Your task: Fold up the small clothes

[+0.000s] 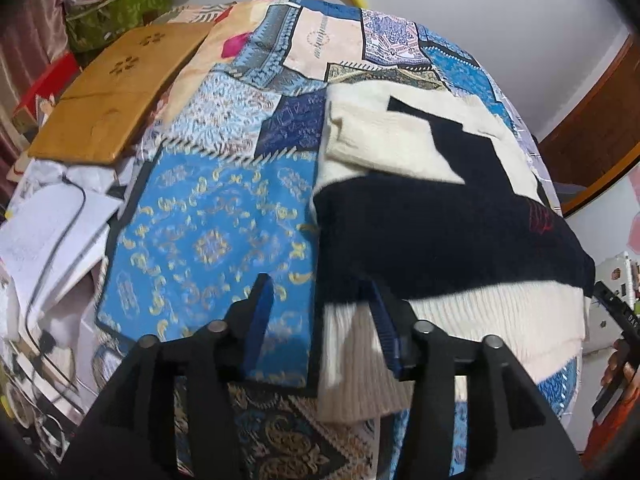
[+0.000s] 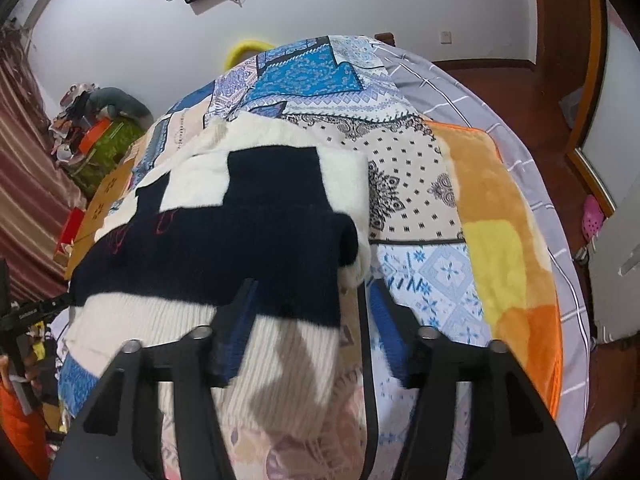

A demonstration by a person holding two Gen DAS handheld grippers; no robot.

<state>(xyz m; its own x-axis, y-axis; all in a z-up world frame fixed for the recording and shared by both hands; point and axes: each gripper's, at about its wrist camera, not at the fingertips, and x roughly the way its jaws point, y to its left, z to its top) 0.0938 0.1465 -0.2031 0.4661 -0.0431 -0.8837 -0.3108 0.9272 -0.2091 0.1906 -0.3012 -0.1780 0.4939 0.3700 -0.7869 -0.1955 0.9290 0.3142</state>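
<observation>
A small cream and navy knitted sweater (image 1: 440, 220) lies flat on a patchwork bedspread (image 1: 208, 240), with its cream ribbed hem nearest me. It also shows in the right wrist view (image 2: 224, 240). My left gripper (image 1: 320, 292) is open, low over the sweater's left hem corner, with its right finger above the cloth. My right gripper (image 2: 312, 292) is open over the sweater's right hem corner. Neither holds anything.
A wooden lap board (image 1: 116, 88) and loose papers with a black cable (image 1: 52, 232) lie left of the bedspread. An orange and yellow plush blanket (image 2: 508, 248) lies to the right. Green storage bag (image 1: 116, 12) at the back left. Wooden floor (image 2: 520, 88) beyond the bed.
</observation>
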